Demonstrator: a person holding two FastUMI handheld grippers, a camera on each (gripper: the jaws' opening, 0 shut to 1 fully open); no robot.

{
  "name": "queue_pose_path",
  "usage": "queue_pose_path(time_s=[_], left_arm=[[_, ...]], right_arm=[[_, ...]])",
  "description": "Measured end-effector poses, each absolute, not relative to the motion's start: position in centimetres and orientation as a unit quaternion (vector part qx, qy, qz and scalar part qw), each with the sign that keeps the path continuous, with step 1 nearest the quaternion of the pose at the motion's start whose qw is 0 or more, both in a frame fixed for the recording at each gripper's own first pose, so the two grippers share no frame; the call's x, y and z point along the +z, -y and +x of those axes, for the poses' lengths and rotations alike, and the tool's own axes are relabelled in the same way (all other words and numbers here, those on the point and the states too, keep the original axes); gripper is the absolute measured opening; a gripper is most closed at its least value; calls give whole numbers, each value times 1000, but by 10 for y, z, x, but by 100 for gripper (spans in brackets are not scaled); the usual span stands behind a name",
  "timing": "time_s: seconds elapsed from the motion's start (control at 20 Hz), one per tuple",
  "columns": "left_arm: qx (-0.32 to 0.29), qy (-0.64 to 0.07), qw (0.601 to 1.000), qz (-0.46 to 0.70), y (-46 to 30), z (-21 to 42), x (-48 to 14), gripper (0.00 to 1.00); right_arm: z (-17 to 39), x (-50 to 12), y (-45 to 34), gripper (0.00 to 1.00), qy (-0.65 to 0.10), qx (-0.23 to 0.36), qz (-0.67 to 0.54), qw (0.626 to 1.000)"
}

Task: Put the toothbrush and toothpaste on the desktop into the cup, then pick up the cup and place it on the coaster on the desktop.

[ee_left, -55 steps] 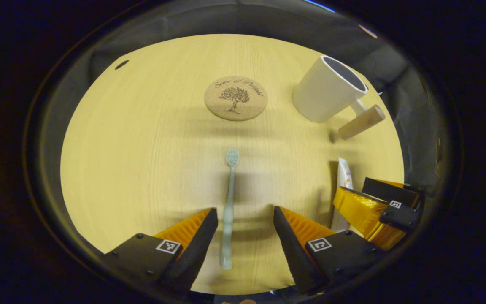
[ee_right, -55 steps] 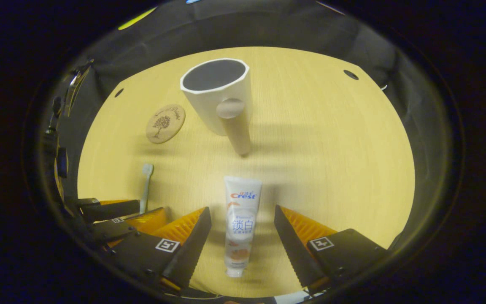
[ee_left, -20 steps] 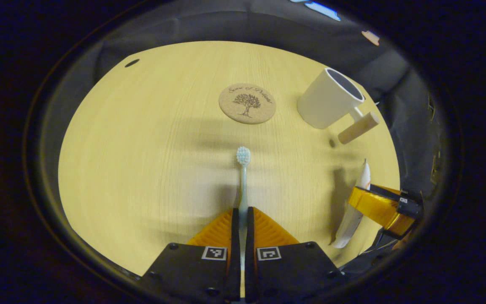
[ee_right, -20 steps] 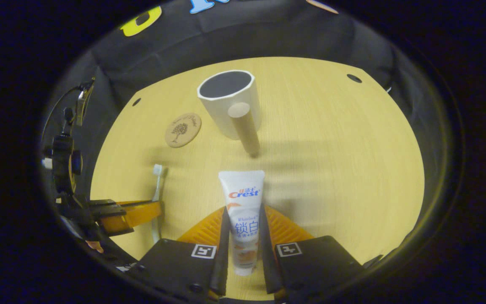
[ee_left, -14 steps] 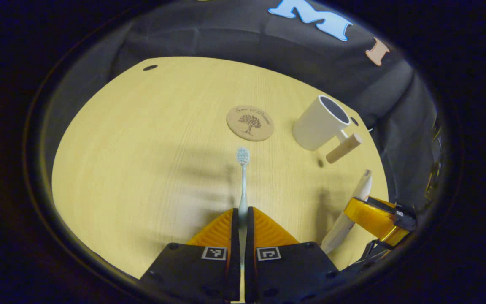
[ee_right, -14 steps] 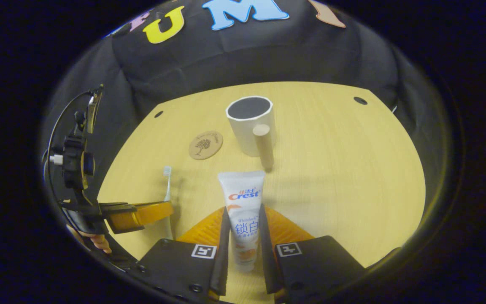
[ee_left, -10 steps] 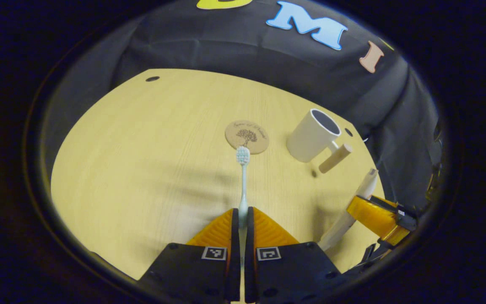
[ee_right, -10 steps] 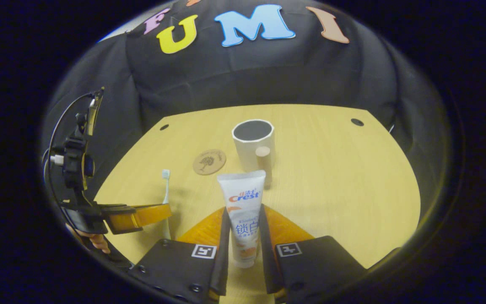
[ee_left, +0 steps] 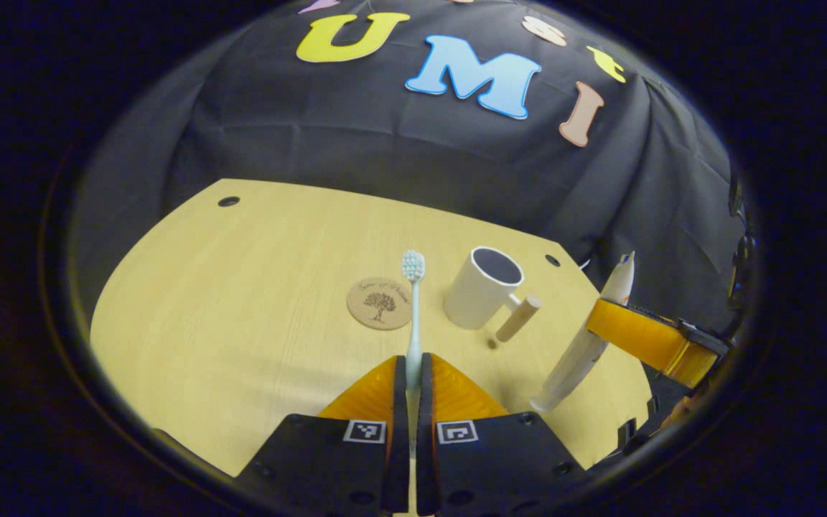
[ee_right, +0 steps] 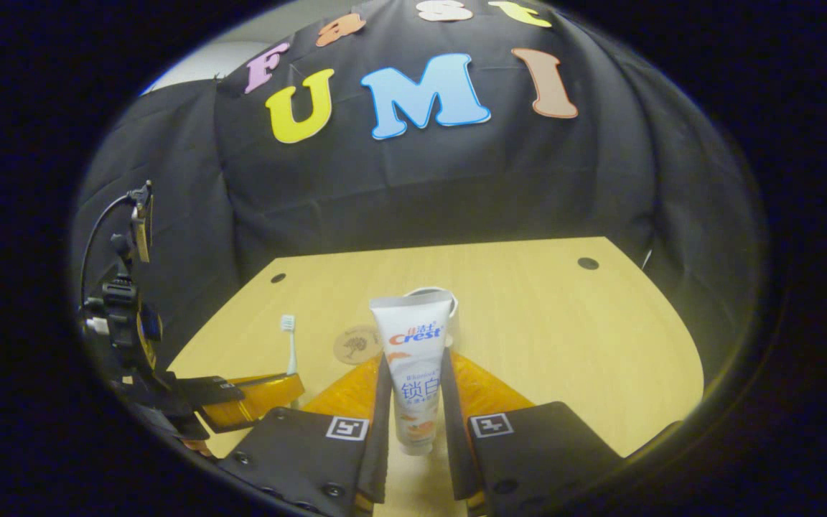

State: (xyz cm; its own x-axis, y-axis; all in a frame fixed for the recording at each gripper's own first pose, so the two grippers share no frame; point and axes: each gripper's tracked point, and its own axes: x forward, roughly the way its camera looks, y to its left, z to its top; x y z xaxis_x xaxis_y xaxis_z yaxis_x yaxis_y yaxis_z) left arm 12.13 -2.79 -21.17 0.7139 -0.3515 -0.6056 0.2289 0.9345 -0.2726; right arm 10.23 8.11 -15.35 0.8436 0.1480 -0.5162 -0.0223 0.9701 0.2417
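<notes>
— Grippers?
— Left gripper (ee_left: 408,373) is clamped on the toothbrush (ee_left: 412,301), bristle end raised above the desktop (ee_left: 241,301). Right gripper (ee_right: 413,388) is clamped on the toothpaste (ee_right: 413,359), held clear of the surface.
— Remaining items?
— Cup (ee_left: 482,287) stands upright on the desktop, just beside the coaster (ee_left: 379,303), apart from it.

Pale wooden desktop (ee_left: 241,287) bearing cork coaster (ee_left: 379,304) beside white cup (ee_left: 480,287).

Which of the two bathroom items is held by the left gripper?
The toothbrush, thin with bristles up, clamped in the left gripper; the broad toothpaste tube is in the right gripper.
</notes>
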Motion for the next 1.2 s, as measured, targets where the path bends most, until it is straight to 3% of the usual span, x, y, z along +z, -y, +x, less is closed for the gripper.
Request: queue_pose_path(time_s=[0.5,0.85,1.2], left_arm=[[-192,-218,953,-83,42,164,-135,12],[-196,-170,961,-101,42,179,-97,10],[-197,-139,966,-98,41,198,-80,10]], right_arm=[[164,-95,-76,38,-167,26,98,981],[230,-82,-64,38,-100,0,101,990],[255,-152,-74,38,-154,-9,76,985]])
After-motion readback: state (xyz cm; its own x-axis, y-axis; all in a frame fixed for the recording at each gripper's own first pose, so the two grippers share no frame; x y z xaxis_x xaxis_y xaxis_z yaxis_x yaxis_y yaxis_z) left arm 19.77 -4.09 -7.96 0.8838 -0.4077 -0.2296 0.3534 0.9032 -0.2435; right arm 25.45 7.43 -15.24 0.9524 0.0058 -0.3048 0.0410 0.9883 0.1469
